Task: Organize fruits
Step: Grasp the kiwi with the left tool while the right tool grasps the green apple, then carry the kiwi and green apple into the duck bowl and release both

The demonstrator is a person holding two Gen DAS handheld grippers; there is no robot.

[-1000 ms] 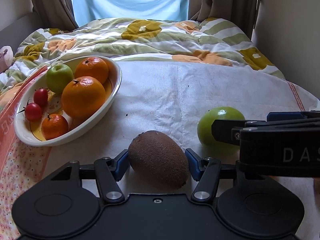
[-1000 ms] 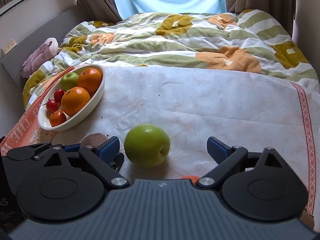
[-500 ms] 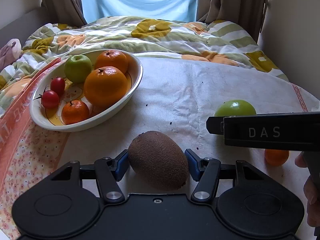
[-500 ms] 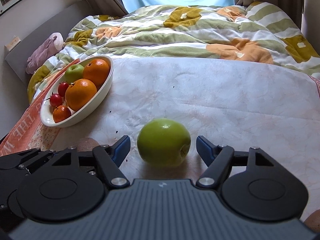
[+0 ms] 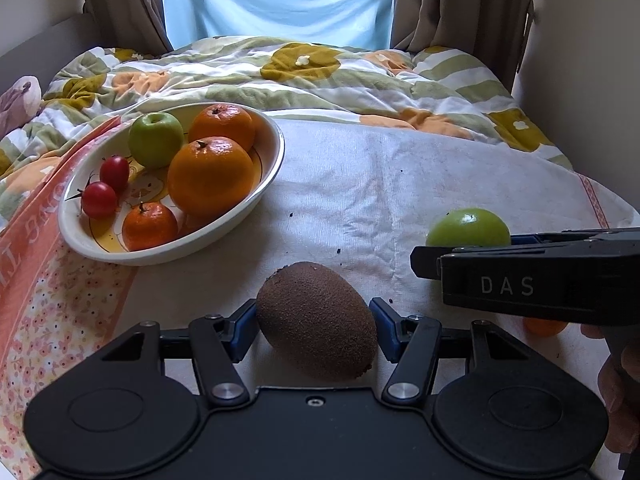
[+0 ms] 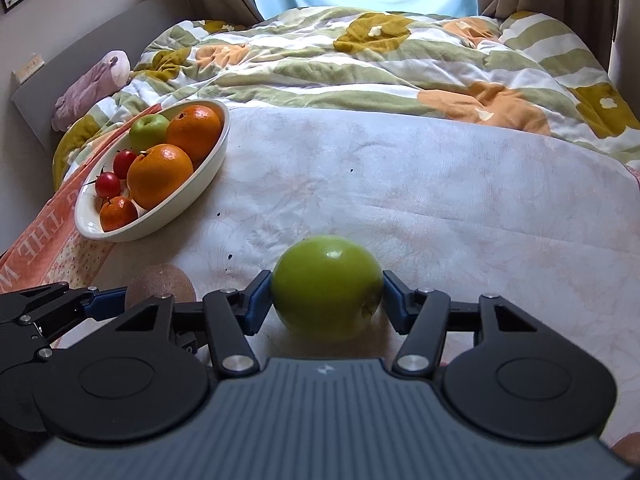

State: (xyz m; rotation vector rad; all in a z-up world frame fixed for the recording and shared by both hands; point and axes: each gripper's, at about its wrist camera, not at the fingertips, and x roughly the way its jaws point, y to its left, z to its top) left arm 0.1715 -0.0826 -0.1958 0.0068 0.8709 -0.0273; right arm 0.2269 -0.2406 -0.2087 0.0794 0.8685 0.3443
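Observation:
My left gripper (image 5: 314, 314) is shut on a brown kiwi (image 5: 316, 320), held low over the white cloth. In the right wrist view my right gripper (image 6: 326, 294) has its jaws closing on a green apple (image 6: 326, 284); both blue pads touch its sides. The same apple (image 5: 468, 228) shows behind the right gripper's body (image 5: 520, 276) in the left wrist view. A white oval bowl (image 5: 276, 148) to the left holds another green apple (image 5: 156, 144), two oranges, a mandarin and two small red fruits.
A small orange fruit (image 5: 544, 326) lies on the cloth under the right gripper. A rumpled flowered quilt (image 6: 360, 64) covers the bed beyond the cloth. An orange-patterned towel (image 5: 36, 240) lies under the bowl's left side. A hand (image 5: 620, 392) shows at the right edge.
The right gripper's jaws have come in from wide apart until they meet the green apple's sides. The left gripper has kept its hold on the kiwi.

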